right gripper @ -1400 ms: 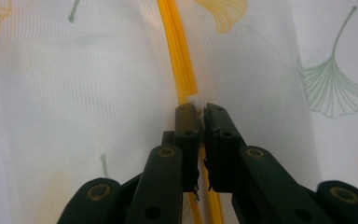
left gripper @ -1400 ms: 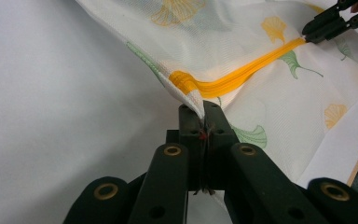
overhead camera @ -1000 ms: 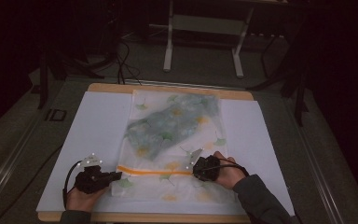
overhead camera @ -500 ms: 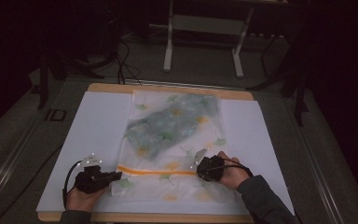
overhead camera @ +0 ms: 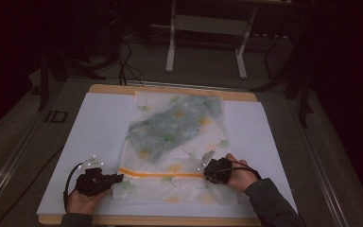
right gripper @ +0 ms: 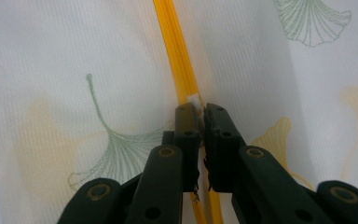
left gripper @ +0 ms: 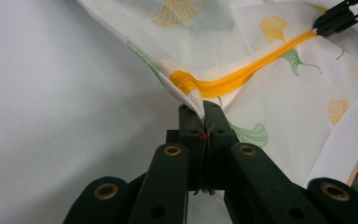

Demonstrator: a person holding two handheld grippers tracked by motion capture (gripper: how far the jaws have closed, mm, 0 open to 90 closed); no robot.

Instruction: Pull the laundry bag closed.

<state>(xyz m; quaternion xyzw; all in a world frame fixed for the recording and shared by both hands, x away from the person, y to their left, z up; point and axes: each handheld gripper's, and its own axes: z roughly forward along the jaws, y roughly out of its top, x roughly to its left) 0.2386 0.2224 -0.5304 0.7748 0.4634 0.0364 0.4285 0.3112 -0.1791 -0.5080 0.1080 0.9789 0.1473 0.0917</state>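
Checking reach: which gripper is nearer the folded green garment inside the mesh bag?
Right. The right gripper sits just below the garment; the left gripper is farther, at the bag's lower-left corner.

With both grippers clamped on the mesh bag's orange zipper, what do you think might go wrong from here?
1. The left gripper pinches only a thin edge of the bag at the end of the zipper; a pull may slip it free.
2. The right gripper grips at the zipper line; if it has mesh rather than the slider, the zipper may jam or the mesh snag.
3. The garment inside lies loose; lifting may bunch it toward the opening.
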